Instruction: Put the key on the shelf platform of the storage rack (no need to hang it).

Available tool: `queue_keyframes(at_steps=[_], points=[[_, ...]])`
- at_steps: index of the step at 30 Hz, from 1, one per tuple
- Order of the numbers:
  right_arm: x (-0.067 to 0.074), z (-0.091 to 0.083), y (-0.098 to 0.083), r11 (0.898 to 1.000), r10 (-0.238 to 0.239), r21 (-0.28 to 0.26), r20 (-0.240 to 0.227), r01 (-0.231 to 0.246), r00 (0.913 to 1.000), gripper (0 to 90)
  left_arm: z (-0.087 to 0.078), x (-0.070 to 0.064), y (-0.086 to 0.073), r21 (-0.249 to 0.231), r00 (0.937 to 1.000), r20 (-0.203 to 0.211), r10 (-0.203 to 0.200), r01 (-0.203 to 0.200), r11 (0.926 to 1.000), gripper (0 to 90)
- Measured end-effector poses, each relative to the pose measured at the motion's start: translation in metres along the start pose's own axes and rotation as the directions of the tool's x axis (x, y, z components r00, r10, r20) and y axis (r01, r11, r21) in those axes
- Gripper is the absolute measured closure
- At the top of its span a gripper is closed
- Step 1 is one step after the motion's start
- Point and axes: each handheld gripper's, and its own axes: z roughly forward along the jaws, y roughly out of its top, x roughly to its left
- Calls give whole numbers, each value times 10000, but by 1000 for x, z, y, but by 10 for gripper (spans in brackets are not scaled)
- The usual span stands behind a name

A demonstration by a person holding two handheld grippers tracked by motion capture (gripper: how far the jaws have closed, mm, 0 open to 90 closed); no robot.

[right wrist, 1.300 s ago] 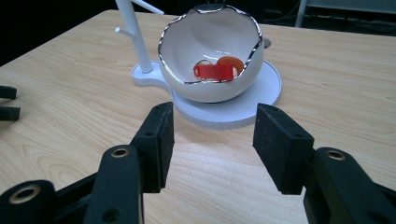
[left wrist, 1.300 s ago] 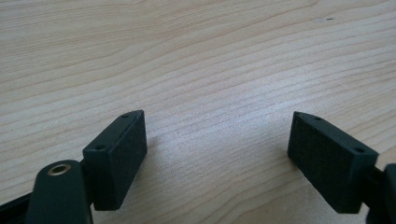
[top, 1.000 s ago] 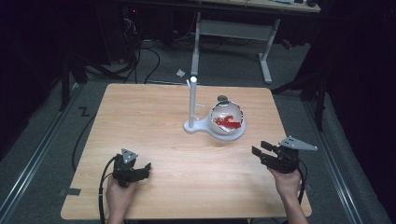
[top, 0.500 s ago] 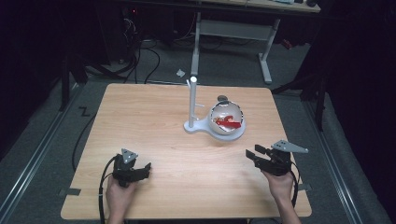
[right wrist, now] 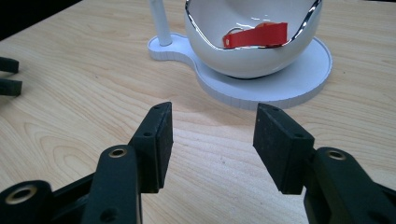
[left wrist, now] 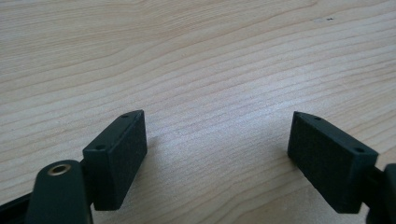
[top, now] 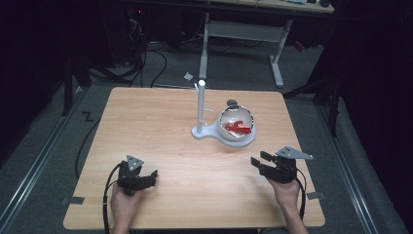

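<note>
While both grippers rested low over the near part of the wooden table (top: 160, 126), no object was held by either. The left gripper (top: 146, 176) was seen at the near left, its jaws spread wide over bare wood grain in the left gripper view, with nothing between them. The right gripper (top: 260, 163) was seen at the near right, its jaws likewise parted and empty, and aimed toward the far centre of the table.

A white bowl (right wrist: 252, 42) with a mirrored rim was noted right of centre, seated on the round pad of a white stand (right wrist: 299, 79); a thin white post (top: 200, 105) rose from the smaller left end of that stand. A red tag-like piece (right wrist: 257, 35) was observed lying inside the bowl, against its far wall; a small ring appeared to be attached at its left end, though this could not be resolved with certainty.

The step in hand was judged to be the approach: the right gripper was lined up on the bowl but well short of it, with open table between. The next move was judged to call for an advance forward and upward over the near rim, a tilt downward into the bowl, and a closing of the jaws on the red piece without the bowl being nudged off its pad.
</note>
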Motion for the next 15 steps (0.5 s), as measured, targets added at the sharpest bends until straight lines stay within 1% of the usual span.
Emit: queue_keyframes(at_steps=[2,6,11,14,15], points=[[1,2,-1,10000,-40,18,25,40,10000,480,0,0,0,4,10000,4,12,-12,10000,201],[2,8,-5,9998,162,130,-111,-160,9998,480,0,0,0,8,10000,2,9,-9,10000,200],[4,14,-8,9996,23,267,-169,-18,9999,480,0,0,0,4,10000,-2,-3,3,10000,200],[5,17,-10,9994,117,342,-230,-109,9997,480,0,0,0,1,10000,-4,-4,4,10000,200],[6,18,-10,9992,82,388,-236,-73,9997,480,0,0,0,1,10000,-4,-4,4,10000,200]])
